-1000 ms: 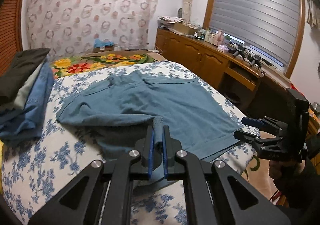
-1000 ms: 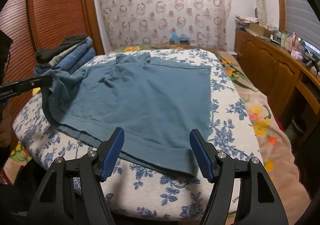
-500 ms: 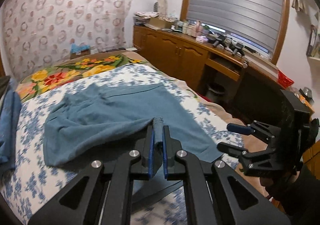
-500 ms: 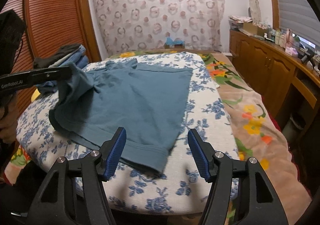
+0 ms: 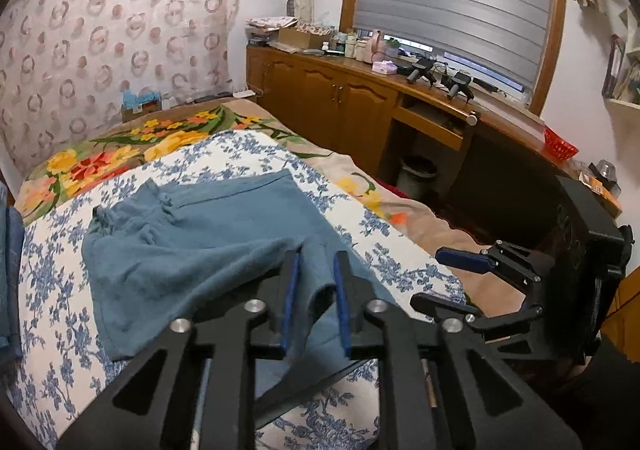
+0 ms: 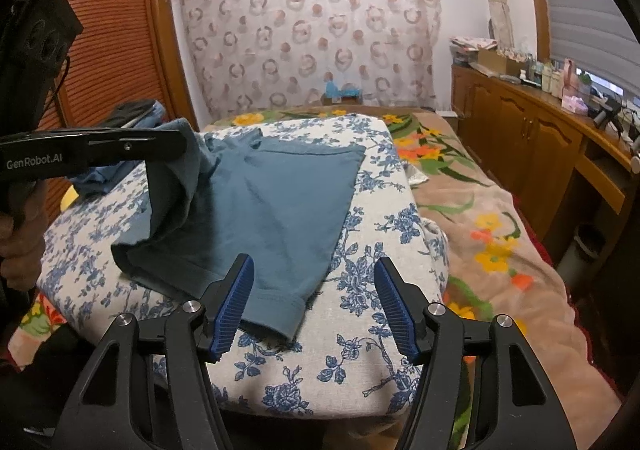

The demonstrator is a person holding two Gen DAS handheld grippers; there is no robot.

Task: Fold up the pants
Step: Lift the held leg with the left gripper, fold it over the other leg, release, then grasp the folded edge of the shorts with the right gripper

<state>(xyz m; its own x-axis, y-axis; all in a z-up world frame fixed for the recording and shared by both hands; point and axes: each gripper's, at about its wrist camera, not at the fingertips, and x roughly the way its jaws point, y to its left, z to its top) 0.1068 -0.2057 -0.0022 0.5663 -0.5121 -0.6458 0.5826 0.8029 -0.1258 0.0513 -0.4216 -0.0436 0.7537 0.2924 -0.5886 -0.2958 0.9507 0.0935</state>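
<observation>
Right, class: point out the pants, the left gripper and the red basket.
pants (image 6: pixel 280 201): right wrist view, on the flat middle of the cloth.
left gripper (image 5: pixel 314 282): left wrist view, between the opening jaws, cloth between them.
red basket (image 5: pixel 560 143): left wrist view, on its side wall.

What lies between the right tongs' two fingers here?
In the right wrist view, the right tongs stand open over the hem corner of the blue pants and bare floral bedcover; neither pad touches cloth.

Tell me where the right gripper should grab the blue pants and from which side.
Probably the hemmed corner of the blue pants just beyond the open right gripper. Come in low from the near bed edge: that hem lies flat and free, while the left gripper's jaws are opening around the lifted fold.
</observation>
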